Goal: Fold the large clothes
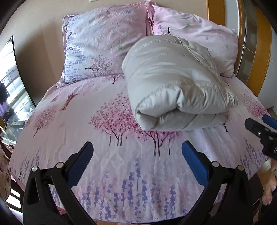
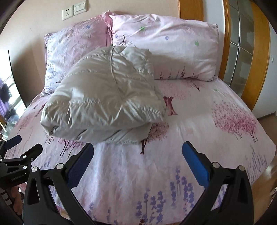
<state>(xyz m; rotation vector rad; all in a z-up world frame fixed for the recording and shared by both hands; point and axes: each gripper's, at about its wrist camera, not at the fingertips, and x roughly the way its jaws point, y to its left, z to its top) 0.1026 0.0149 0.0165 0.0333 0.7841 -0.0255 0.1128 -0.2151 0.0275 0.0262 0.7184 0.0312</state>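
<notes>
Jacket [image 1: 173, 83] sits folded on bed [image 1: 121, 164], both my grippers, left [image 1: 137, 150] and right [image 2: 137, 150], spread empty; folding looks finished, next just check bundle holds.

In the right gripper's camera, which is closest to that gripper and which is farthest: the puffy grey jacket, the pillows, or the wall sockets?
From the right gripper:
1. Folded grey jacket, just ahead, slightly left, on the bed.
2. Pillows, behind it at the bed's head.
3. Wall sockets, above the pillows.
</notes>
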